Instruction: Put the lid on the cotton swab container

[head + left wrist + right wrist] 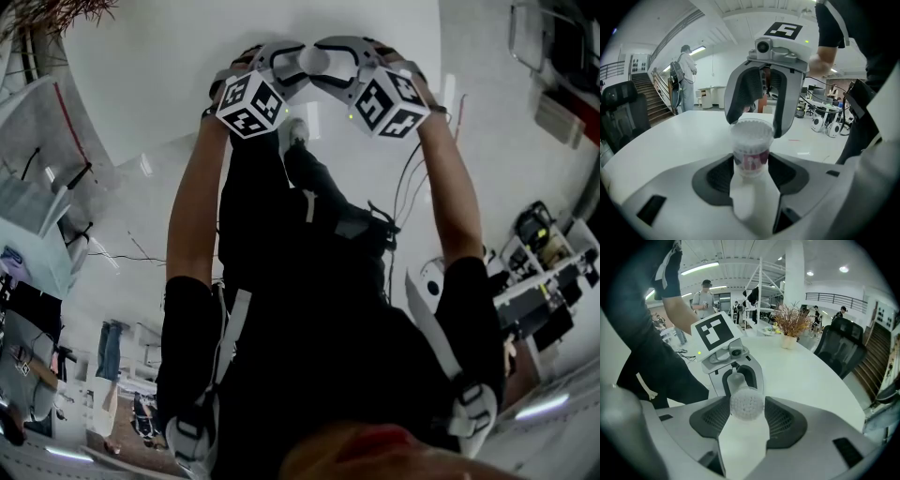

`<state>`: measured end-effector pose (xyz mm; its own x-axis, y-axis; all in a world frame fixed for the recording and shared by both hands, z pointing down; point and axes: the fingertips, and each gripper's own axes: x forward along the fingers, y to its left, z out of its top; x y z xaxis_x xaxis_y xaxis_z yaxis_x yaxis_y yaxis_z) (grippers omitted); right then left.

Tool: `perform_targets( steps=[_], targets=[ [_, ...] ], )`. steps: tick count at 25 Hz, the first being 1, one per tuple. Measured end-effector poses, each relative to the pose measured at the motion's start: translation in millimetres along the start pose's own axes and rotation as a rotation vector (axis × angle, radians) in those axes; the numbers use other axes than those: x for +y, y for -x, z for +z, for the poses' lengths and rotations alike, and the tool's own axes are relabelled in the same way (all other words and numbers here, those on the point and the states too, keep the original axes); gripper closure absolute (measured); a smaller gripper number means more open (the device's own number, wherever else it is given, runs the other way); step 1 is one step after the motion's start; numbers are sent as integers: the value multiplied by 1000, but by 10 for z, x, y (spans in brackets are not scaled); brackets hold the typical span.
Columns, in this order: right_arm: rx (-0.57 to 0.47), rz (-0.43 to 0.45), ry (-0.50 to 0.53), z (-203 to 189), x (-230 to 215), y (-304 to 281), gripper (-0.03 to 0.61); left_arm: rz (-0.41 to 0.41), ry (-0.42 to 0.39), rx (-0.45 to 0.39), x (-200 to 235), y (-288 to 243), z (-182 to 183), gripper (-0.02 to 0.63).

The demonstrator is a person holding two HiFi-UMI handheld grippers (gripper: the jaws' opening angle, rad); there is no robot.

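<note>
While left tongs point(751, 165) pinched the container point(751, 158) at its labelled body above the surface point(679, 136), right tongs point(746, 414) (spread wide) faced them and pinched the clear lid point(752, 130), which sat on the container's top, swab tips point(746, 402) showing through. Chair point(841, 348) stood beyond the surface's edge.

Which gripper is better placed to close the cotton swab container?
Right. On the right gripper the jaws flank the top of the container; the left gripper grips its body. No lid discernible.
</note>
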<state>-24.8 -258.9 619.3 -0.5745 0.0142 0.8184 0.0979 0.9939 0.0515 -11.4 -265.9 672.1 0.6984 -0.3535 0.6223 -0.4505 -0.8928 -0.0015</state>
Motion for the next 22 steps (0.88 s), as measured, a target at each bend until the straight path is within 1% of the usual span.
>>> perform_targets(
  steps=[2, 4, 13, 18, 22],
  targets=[
    [34, 8, -1, -4, 1, -9, 348, 2, 3, -3, -2, -4, 0, 387],
    [47, 18, -7, -10, 8, -23, 348, 0, 5, -4, -3, -1, -4, 387],
    [48, 16, 24, -38, 47, -81, 347, 1, 2, -5, -14, 16, -30, 387],
    [9, -1, -18, 30, 9, -69, 345, 5, 2, -3, -3, 17, -62, 387],
    [-43, -13, -71, 113, -11, -23, 344, 10, 1, 4, -1, 23, -68, 387]
  ],
)
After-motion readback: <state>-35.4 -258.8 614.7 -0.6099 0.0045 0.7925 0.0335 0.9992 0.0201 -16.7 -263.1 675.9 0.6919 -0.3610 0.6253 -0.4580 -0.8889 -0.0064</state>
